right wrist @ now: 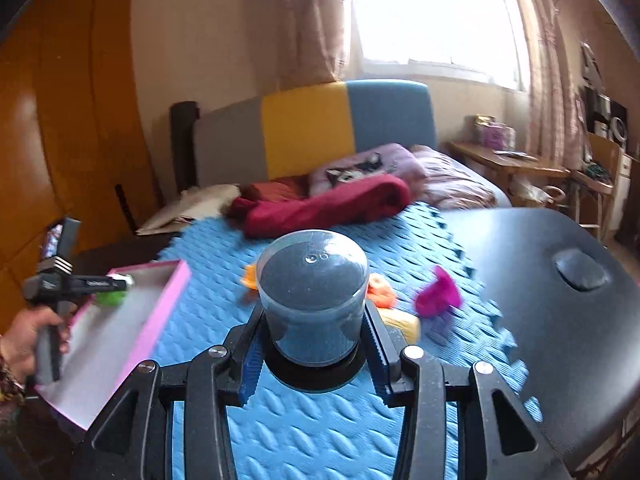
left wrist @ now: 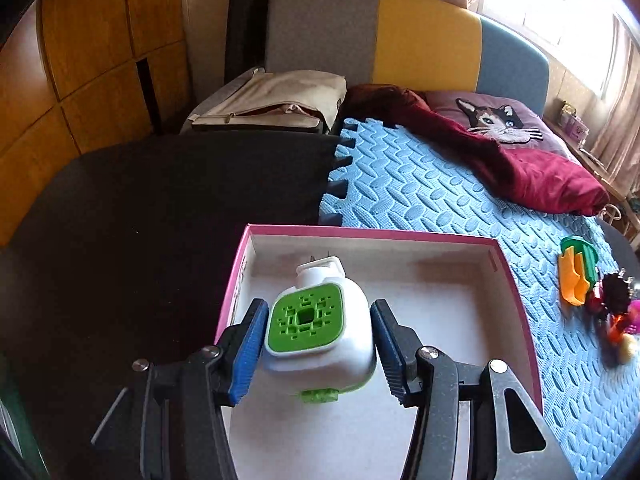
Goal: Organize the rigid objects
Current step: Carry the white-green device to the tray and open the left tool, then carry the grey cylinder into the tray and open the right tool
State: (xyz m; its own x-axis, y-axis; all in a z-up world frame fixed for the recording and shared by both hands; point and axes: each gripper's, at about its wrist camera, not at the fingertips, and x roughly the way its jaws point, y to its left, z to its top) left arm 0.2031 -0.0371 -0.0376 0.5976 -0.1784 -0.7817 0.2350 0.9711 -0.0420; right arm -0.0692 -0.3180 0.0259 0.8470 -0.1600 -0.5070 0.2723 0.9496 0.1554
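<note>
The left gripper (left wrist: 318, 354) is over the pink box (left wrist: 516, 284). Its two fingers stand wide, one on each side of a white and green plug-in gadget (left wrist: 320, 320). The left blue pad (left wrist: 250, 350) is right at the gadget's side, but there is a gap on the other side. So I think the gadget is lying on the box floor and is not squeezed. It lies near the front left part of the box, with its plug end pointing to the far wall. That spot makes sense to me, because it leaves lots of white floor for more things.

The right gripper (right wrist: 314, 344) holds a see-through round tub with a black base (right wrist: 312, 304). The fingers press on both sides, low down near the base. I think that low hold keeps the tub from tipping. The tub is upside down, up above the blue foam mat (right wrist: 304, 432), and beside the pink box, not in it.

More toys wait on the mat past the tub: something orange (right wrist: 380, 290), something pink (right wrist: 438, 294) and something yellow (right wrist: 402, 326). They are blurry, so I cannot say what they are. I guess the tub goes into the box next.
</note>
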